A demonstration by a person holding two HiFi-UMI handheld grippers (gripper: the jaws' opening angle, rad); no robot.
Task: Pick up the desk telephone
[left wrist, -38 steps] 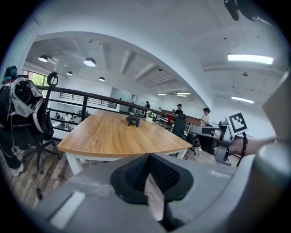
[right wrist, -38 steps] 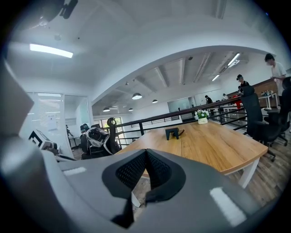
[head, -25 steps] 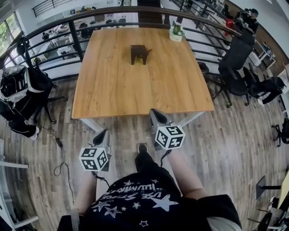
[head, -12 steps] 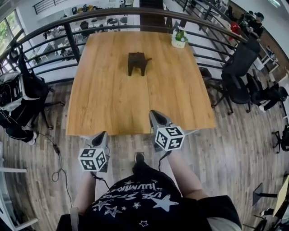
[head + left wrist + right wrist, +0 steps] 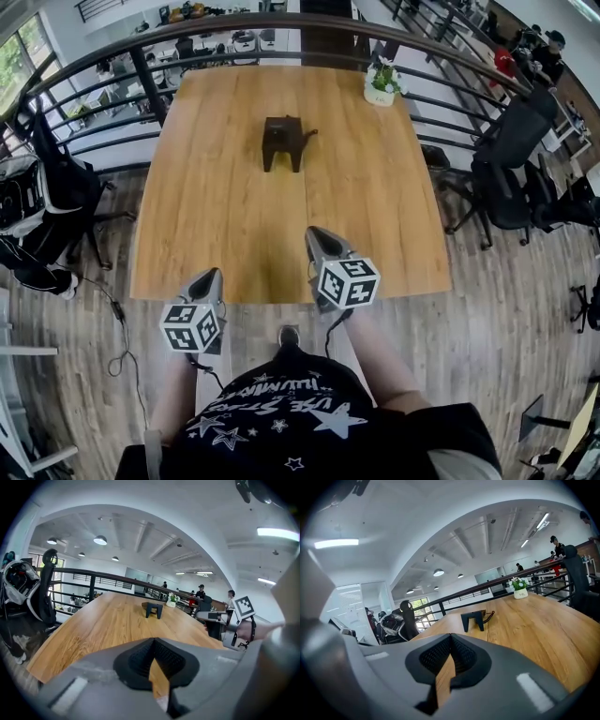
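A person's left gripper (image 5: 210, 277), jaws together and holding nothing, hangs at the near edge of a wooden table (image 5: 225, 216), with a bag-laden chair (image 5: 56, 187) off to the left by the railing (image 5: 141, 56). The dark desk telephone (image 5: 283, 141) stands on the far middle of the table, well apart from both tools. The right gripper (image 5: 319, 236), jaws likewise closed and empty, reaches just over the near edge, while a small potted plant (image 5: 381, 86) sits at the far right corner.

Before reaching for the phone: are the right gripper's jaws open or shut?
Shut: the right gripper shows its jaws meeting at the tips, empty; the telephone stands apart on the table.
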